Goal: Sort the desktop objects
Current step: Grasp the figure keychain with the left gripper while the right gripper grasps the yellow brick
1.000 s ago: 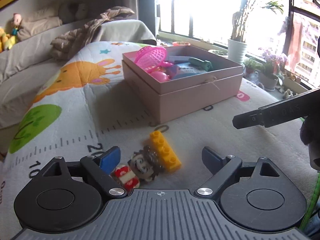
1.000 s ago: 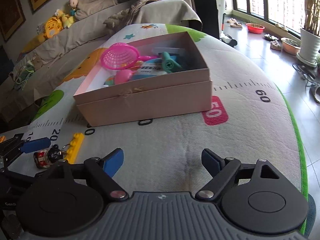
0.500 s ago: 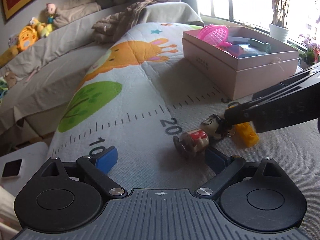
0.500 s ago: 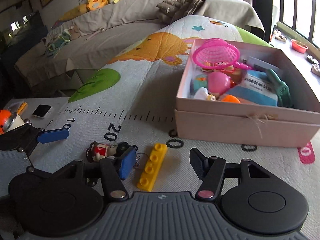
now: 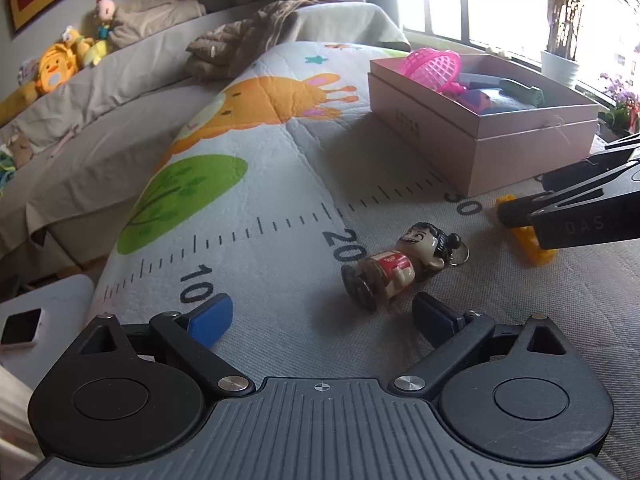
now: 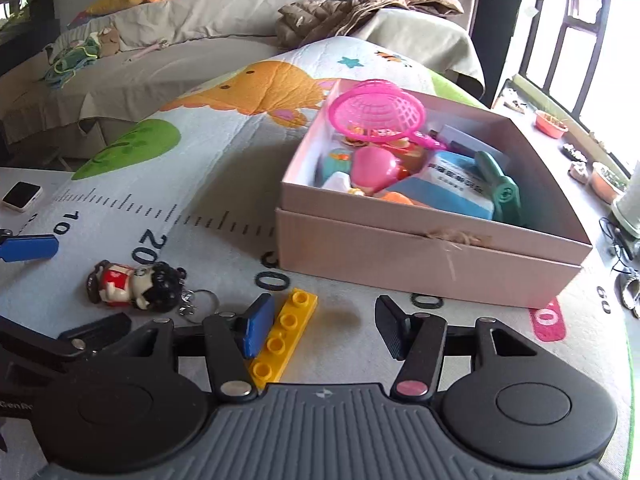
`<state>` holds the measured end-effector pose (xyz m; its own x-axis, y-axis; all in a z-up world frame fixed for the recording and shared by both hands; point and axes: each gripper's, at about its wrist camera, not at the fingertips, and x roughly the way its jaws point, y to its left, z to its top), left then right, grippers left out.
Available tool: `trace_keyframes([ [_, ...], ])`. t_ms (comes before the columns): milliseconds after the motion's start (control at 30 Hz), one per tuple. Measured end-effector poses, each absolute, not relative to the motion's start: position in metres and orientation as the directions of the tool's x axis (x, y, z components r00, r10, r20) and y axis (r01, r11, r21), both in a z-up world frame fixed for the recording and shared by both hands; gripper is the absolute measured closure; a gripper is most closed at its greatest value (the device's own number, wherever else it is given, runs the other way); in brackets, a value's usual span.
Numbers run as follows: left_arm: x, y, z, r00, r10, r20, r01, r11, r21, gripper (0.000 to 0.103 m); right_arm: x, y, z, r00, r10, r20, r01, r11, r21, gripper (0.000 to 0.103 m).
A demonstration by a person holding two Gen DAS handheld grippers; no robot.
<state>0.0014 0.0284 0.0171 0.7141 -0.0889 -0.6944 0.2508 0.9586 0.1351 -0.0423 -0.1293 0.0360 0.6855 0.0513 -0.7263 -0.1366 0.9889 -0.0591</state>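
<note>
A yellow toy brick [image 6: 286, 332] lies on the play mat [image 6: 224, 184] between the fingers of my right gripper [image 6: 324, 330]. It sits close beside the blue left pad, while the right pad stands apart from it; the jaws are closing. A doll keychain [image 5: 400, 268] with black hair and a red body lies on its side just ahead of my left gripper [image 5: 322, 316], nearer the right finger. That gripper is open and holds nothing. A pink cardboard box [image 6: 420, 256] holds a pink net, a ball and other toys. In the left wrist view the right gripper's finger [image 5: 560, 216] covers part of the brick [image 5: 532, 244].
A small white device with a dark screen [image 6: 20, 196] lies on a white surface off the mat's left end. Behind stands a grey sofa with plush toys [image 5: 56, 68] and a brown jacket [image 6: 360, 12]. Potted plants [image 5: 560, 64] line the window at right.
The right gripper moved left to the yellow brick and narrowed its jaws around it. The left view swung left, so the doll now lies ahead near its right finger.
</note>
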Motion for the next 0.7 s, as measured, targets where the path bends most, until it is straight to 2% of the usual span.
trace_keyframes([
  [267, 0.001, 0.013, 0.017, 0.69, -0.148, -0.709, 0.291, 0.953, 0.084, 0.003, -0.065, -0.182, 0.029, 0.71, -0.045, -0.702, -0.015, 0.997, -0.08, 0.046],
  [367, 0.0, 0.0, 0.016, 0.681, -0.173, -0.711, 0.318, 0.945, 0.074, 0.003, -0.075, -0.211, 0.028, 0.708, -0.06, -0.704, 0.058, 0.998, -0.027, 0.04],
  [467, 0.004, -0.011, 0.016, 0.668, -0.194, -0.718, 0.331, 0.942, 0.053, 0.003, -0.082, -0.231, 0.027, 0.706, -0.076, -0.704, 0.112, 0.994, 0.006, 0.039],
  [700, 0.013, -0.031, 0.02, 0.65, -0.249, -0.719, 0.345, 0.938, -0.013, 0.003, -0.093, -0.24, 0.021, 0.727, -0.087, -0.681, 0.135, 0.991, 0.017, 0.028],
])
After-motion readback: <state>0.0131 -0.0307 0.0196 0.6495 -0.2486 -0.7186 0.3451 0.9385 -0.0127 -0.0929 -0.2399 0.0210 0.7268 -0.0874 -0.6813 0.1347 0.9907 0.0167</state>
